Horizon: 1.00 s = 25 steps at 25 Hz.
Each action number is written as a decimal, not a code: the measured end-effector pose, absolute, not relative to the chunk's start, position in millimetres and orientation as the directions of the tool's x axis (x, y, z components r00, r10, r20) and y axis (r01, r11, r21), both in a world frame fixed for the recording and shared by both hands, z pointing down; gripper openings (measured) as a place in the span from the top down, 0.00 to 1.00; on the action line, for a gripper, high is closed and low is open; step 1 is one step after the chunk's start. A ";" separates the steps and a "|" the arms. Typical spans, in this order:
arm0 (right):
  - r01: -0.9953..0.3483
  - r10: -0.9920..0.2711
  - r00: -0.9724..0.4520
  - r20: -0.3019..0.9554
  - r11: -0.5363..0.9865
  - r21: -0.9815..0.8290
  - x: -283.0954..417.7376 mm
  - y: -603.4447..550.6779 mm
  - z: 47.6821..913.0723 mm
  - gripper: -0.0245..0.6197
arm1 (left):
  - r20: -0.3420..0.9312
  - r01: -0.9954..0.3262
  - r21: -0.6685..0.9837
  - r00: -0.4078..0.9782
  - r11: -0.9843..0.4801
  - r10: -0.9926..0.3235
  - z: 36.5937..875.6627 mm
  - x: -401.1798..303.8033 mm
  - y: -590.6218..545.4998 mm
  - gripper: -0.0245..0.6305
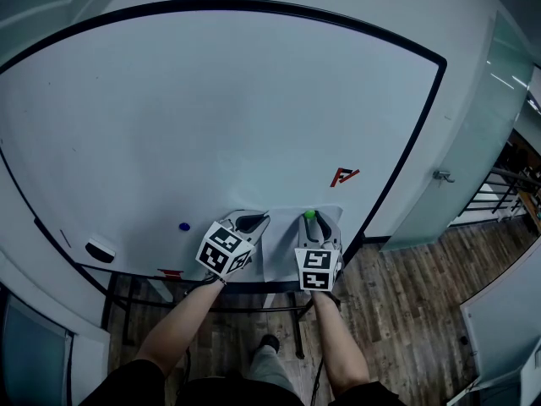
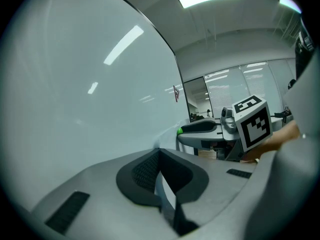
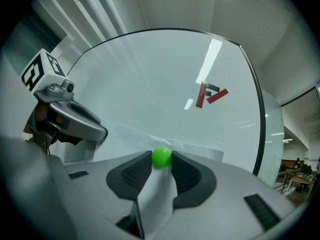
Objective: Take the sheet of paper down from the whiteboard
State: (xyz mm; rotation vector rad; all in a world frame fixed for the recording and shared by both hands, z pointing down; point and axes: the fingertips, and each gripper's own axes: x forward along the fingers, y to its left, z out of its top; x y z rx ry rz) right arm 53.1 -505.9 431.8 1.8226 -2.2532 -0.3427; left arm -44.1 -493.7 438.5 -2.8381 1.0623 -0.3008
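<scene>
- Head view: sheet of paper [image 1: 283,252] at six o'clock on the whiteboard [image 1: 211,108], its top pinned by a green magnet [image 1: 309,215].
- Left gripper view: left gripper [image 2: 159,153], jaws pinched on the sheet's edge, likely to steady it.
- Right gripper view: right gripper [image 3: 161,158], jaws clamped on the magnet, probably to pull it off.

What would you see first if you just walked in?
The bright green ball jumps out first, pinched by the right gripper against the sheet of paper low on the big whiteboard. The left gripper pinches the paper's left side, and red marks sit higher to the right.
</scene>
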 end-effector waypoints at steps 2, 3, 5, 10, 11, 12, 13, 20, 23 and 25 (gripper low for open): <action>-0.925 -0.978 -0.205 0.030 0.204 0.319 53.1 -506.2 433.7 0.75 | 0.151 -0.636 -0.162 0.740 -0.755 -0.655 438.8 -44.2 -493.5 0.93; -0.925 -0.978 -0.205 0.030 0.204 0.319 53.2 -506.4 434.4 0.75 | 0.152 -0.633 -0.164 0.741 -0.756 -0.654 439.0 -44.2 -493.4 0.93; -0.926 -0.978 -0.205 0.030 0.204 0.318 53.4 -506.5 434.9 0.75 | 0.153 -0.631 -0.165 0.743 -0.758 -0.652 438.9 -44.1 -493.1 0.93; -0.920 -0.977 -0.211 0.033 0.210 0.331 53.3 -505.4 436.1 0.75 | 0.147 -0.635 -0.161 0.741 -0.755 -0.655 439.2 -44.9 -491.7 0.93; -0.917 -0.976 -0.213 0.034 0.212 0.337 53.1 -505.6 436.4 0.75 | 0.148 -0.637 -0.161 0.740 -0.754 -0.657 439.4 -45.6 -492.0 0.93; -0.915 -0.976 -0.214 0.036 0.213 0.342 53.1 -505.9 436.7 0.75 | 0.149 -0.639 -0.160 0.738 -0.753 -0.658 439.5 -46.6 -492.2 0.93; -0.914 -0.976 -0.214 0.038 0.214 0.345 53.5 -506.3 437.2 0.75 | 0.150 -0.640 -0.160 0.737 -0.751 -0.660 439.7 -47.5 -492.5 0.93; -0.919 -0.976 -0.211 0.049 0.215 0.330 57.8 -506.2 441.3 0.75 | 0.154 -0.646 -0.161 0.730 -0.746 -0.666 441.0 -50.9 -490.0 0.93; -0.914 -0.975 -0.217 0.049 0.220 0.341 57.1 -506.1 441.0 0.75 | 0.154 -0.648 -0.160 0.729 -0.745 -0.667 440.5 -52.8 -489.4 0.93; -0.911 -0.974 -0.222 0.051 0.226 0.346 55.7 -506.0 442.2 0.75 | 0.154 -0.653 -0.162 0.724 -0.740 -0.672 440.2 -55.1 -490.1 0.93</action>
